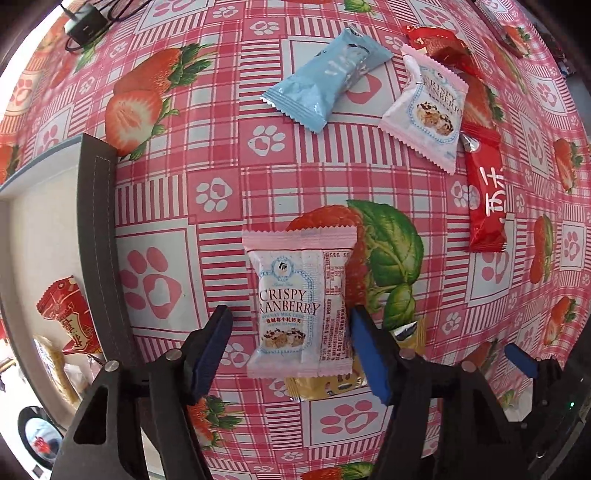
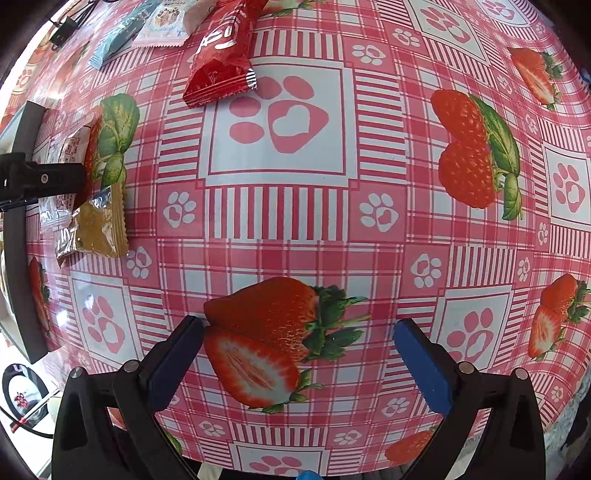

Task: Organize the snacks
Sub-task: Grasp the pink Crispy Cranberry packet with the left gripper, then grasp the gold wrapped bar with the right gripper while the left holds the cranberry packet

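A pink-and-white Crispy Cranberry packet [image 1: 295, 295] lies flat on the strawberry tablecloth, partly over a gold packet [image 1: 325, 387]. My left gripper [image 1: 291, 354] points down at it, open, its blue pads on either side of the packet's near end; the left pad stands clear of it. Further off lie a light blue packet [image 1: 325, 81], a second cranberry packet [image 1: 428, 114], a long red packet [image 1: 484, 195] and another red packet [image 1: 439, 44]. My right gripper [image 2: 299, 365] hangs open over bare tablecloth with nothing between its pads. The long red packet [image 2: 218, 62] lies far ahead of it.
A dark-rimmed box [image 1: 98, 221] stands at the left with a red packet [image 1: 70, 314] inside. A black charger with cable [image 1: 83, 22] lies at the far left corner. The right gripper's blue pad [image 1: 521, 358] shows close to the left gripper's right side.
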The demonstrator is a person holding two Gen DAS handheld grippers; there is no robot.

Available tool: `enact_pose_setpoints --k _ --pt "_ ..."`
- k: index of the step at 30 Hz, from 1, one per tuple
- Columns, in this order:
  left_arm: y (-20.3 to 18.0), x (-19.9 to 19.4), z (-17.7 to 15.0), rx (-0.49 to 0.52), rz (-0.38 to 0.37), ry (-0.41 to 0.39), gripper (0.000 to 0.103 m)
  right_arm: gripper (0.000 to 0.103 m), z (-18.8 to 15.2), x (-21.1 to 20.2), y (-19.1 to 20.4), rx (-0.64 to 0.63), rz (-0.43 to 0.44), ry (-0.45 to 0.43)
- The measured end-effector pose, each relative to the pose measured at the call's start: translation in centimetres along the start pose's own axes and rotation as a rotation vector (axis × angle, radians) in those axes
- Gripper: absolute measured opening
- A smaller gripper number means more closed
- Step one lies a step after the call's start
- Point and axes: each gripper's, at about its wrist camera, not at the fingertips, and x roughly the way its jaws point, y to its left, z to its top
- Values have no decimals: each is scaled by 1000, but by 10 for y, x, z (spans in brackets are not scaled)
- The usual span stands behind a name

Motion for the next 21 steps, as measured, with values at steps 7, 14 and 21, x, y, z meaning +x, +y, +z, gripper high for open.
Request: enact_pose_setpoints --k 7,14,21 --pt "43 -9 -27 -27 -56 -36 45 103 1 1 -1 6 0 24" --pt "64 0 -75 -17 0 -33 45 103 30 -12 8 190 196 39" --pt "74 4 -99 -6 9 -37 49 103 62 -19 63 205 255 29"
